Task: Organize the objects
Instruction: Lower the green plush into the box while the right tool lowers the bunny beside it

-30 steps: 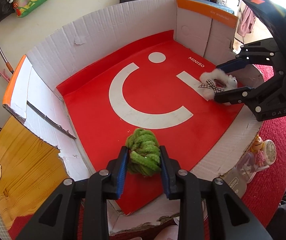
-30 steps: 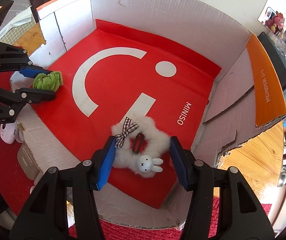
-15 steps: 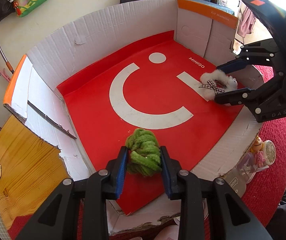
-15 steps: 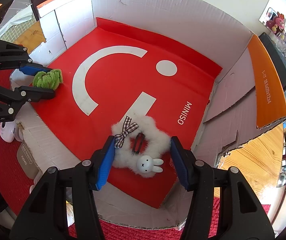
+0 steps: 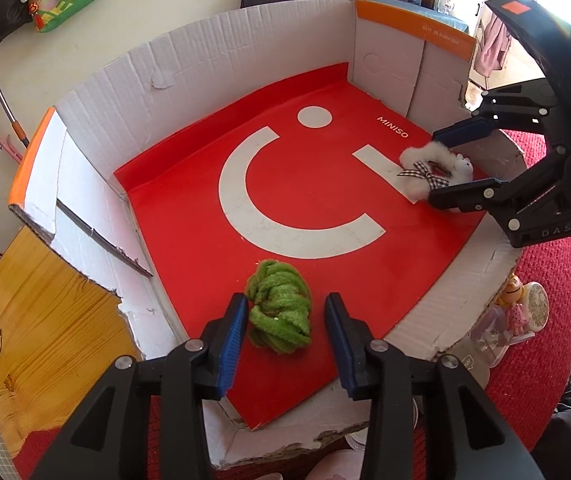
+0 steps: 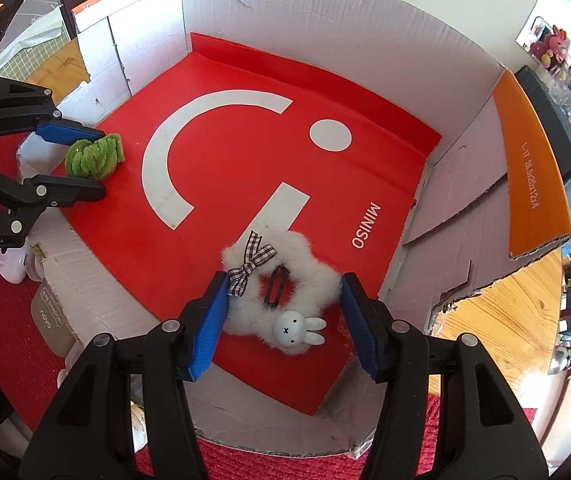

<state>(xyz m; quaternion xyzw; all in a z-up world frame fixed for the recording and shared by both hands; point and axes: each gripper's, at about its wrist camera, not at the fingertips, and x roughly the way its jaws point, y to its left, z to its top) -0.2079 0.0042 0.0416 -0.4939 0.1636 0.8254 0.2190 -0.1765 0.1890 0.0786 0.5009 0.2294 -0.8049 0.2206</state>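
**Left wrist view: green bundle loose between parted jaws**

Left wrist view cuts off the left gripper (image 5: 285, 320) at its handles along the lower edge; no hand shows on it. Its jaws have just been opening, and the green fuzzy bundle (image 5: 279, 306) sits between them on the red sheet (image 5: 205, 220), its left side against the left pad, a clear gap on the right. The bundle lies at 6 o'clock of the white cardboard box (image 5: 205, 56). At 3 o'clock the right gripper (image 5: 459, 164) reaches in steeply, partly covering the white fluffy clip (image 5: 425, 160); contact there is hard to judge.

From the right wrist, the right gripper (image 6: 283, 308) points down at the clip (image 6: 285, 300), which lies on the sheet at 6 o'clock with its rabbit charm (image 6: 297, 328) nearest the camera. The jaws have just been opening; the fur brushes both pads, though a firm pinch cannot be confirmed. Small items outside the box wall at 8 o'clock are half hidden.
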